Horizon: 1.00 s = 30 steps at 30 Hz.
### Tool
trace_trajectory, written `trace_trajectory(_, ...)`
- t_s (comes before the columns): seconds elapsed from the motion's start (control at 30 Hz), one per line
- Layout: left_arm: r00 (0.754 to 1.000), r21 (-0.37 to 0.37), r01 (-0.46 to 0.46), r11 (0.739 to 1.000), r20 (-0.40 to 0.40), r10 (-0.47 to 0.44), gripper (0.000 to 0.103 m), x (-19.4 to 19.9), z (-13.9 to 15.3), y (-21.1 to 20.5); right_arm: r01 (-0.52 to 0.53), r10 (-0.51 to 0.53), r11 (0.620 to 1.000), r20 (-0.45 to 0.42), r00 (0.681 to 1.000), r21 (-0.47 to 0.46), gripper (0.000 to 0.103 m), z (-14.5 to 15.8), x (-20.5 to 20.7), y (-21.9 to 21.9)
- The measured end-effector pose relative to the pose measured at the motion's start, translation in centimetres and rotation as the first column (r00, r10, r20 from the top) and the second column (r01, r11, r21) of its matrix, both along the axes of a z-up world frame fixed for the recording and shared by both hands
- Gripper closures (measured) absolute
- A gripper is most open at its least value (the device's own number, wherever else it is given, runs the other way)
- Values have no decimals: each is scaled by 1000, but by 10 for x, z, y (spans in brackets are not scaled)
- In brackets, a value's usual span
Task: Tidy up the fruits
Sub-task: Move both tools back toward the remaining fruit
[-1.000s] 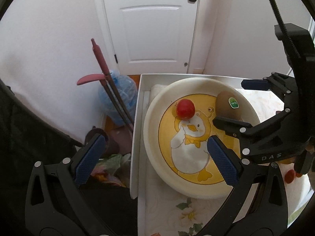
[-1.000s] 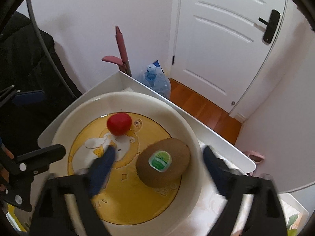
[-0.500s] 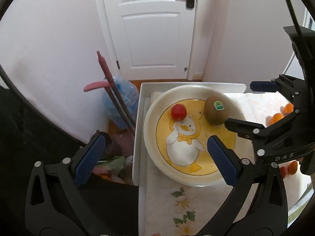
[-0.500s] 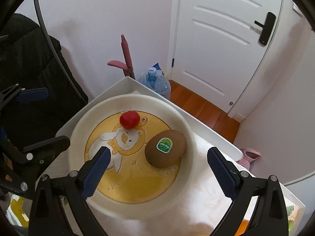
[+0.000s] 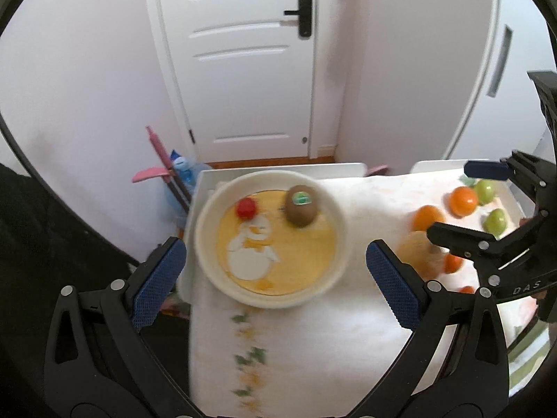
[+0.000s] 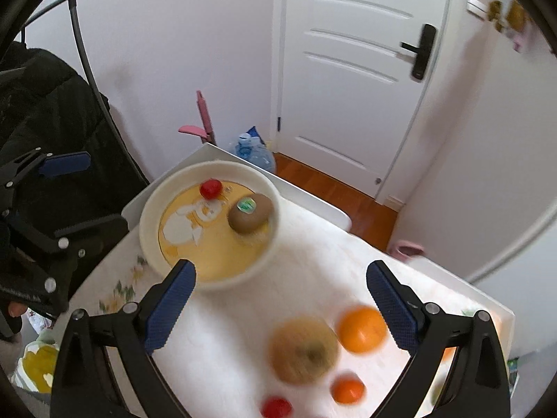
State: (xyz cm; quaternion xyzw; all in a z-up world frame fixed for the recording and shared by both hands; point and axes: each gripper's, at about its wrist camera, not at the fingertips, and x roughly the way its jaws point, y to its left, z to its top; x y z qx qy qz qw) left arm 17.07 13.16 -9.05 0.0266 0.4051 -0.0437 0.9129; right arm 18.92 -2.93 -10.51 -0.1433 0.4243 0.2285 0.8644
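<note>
The kiwi (image 6: pixel 250 213) lies in the bowl (image 6: pixel 153 205), sticker end up-left, loose fruit blurred; both grippers' (image 5: pixel 275 273) (image 6: pixel 280 301) fingers spread, empty.

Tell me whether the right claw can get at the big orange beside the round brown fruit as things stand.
Probably yes. The right claw is open and empty, and the big orange lies on the cloth just below its right finger with nothing over it. The round brown fruit sits close on the orange's left, which may crowd one finger.

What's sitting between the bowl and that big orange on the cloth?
Mostly bare cloth. In the right wrist view nothing stands on the line from the bowl to the orange; a blurred brown fruit lies just beside it.
</note>
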Motion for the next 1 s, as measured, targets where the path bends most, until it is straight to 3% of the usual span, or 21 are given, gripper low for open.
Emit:
trace_trajectory(0.47,996,-15,90,996,11,-90,0,-40,6,-101,244,-244,970,-21,969,-9,5,19,-59,-150)
trace_trajectory(0.7,996,-22,85,996,-19,-86,0,-50,-21,-134,315,-315,949,-16,949,-4,5,9,-73,-200)
trace_trajectory(1.0,998,-10,62,998,-30,-63,0,-35,-69,-154,341,-341,940,-35,939,16,5,-33,-71,-243)
